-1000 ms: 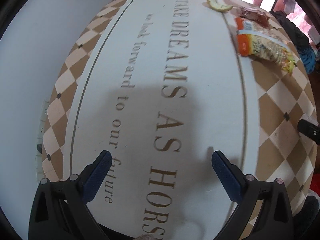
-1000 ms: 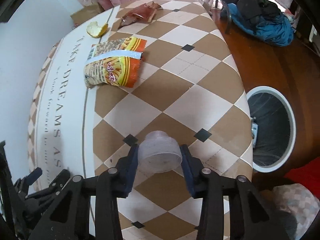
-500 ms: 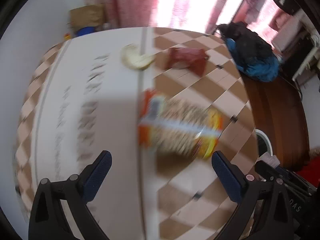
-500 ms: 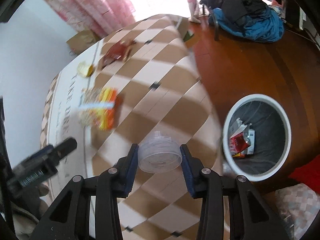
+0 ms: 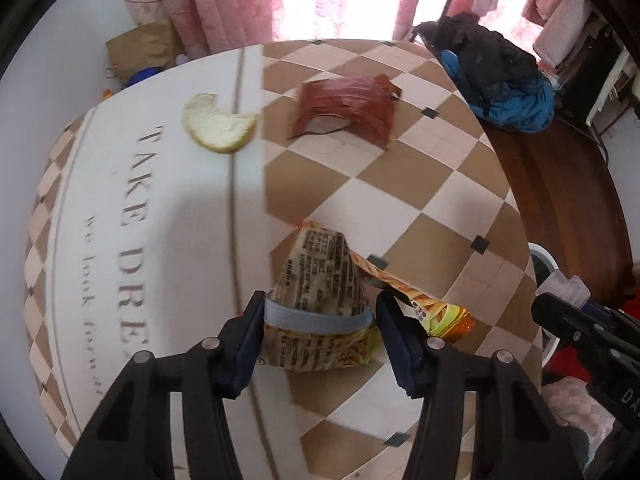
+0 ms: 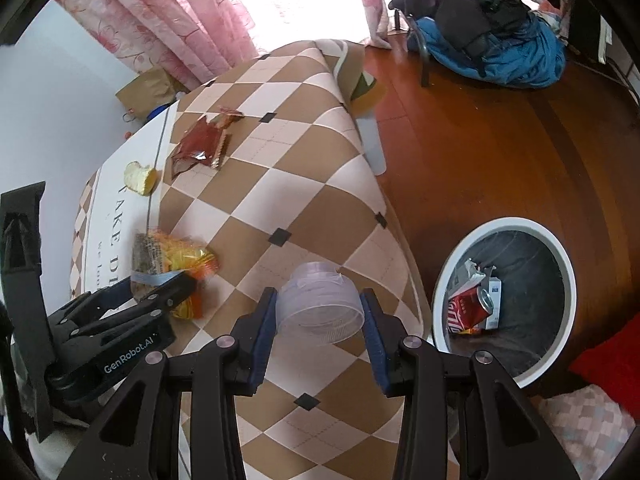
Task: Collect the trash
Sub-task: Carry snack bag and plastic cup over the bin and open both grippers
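Trash is what both hands are after, and two pieces are in play at once. Up front, the snack bag [image 5: 320, 300], crumpled yellow and orange, sits between the fingers of the left gripper [image 5: 320, 320], which look pressed against its sides near the banded end, so call it clamped on the bag. It is hard to tell whether the bag's far end rests on the checkered tablecloth [image 5: 420, 208] or hangs just above it. Over on the other side, the right gripper [image 6: 320, 314] is closed on a clear plastic cup [image 6: 320, 304], held sideways above the table's edge, with the white-rimmed trash bin [image 6: 568, 280] down on the wooden floor just to its right, a crushed red can already inside.

To do this well, I'd say carry the cup out over the bin's mouth before letting go; it is light and round, and dropped early it may bounce off the rim or roll. The bag wants a firm pinch, since slick film can slide out when lifted, and its loose orange tail could snag.

Farther back, the orange peel [image 5: 218, 128] and the red wrapper [image 5: 348, 108] wait untouched, side by side but apart, near the pink curtains [image 5: 208, 4].
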A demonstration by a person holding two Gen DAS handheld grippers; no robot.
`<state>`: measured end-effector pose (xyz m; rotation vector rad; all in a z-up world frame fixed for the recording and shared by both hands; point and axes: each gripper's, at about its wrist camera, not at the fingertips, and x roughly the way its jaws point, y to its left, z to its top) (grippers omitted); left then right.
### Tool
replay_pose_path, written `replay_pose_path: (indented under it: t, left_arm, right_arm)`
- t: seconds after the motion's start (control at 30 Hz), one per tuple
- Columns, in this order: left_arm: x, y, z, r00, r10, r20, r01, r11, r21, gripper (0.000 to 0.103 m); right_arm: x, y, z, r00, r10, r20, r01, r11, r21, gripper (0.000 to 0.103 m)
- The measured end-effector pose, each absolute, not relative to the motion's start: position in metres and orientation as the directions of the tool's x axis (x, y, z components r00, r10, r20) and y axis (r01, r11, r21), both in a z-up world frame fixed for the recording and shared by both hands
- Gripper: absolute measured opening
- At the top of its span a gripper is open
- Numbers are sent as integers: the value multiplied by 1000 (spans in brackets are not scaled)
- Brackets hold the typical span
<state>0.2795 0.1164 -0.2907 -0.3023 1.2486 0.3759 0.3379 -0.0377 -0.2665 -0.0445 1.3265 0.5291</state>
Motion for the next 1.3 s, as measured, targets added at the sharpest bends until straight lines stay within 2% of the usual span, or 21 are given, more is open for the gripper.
replay_pose_path:
  t: [0.4,0.6,0.8,1.07,1.3]
  left_arm:
    - [225,126,-281,279,168,-946,-502,865,6,52]
    - [202,121,-248,333,216,-918,-519,855,12,52]
    - [197,103,-197,421,235,-876,-503,864,-10,52]
    - [233,44,-128,551,181,-815,-402,913,-68,52]
    - [287,-32,-114,590,57,-805,-277,951,-136,52]
  right_arm:
    - [299,-27,-264,123,368,-922,-433,856,284,43]
    - [279,-25,-250,127,393,-911,-469,833,294,43]
    - [276,-45,-207,185,443,-877,-484,818,311,43]
    - [297,-112,-128,303,478,-824,-474,826,305,43]
    - [327,-195,-95,389,414,-823,-430,872,235,43]
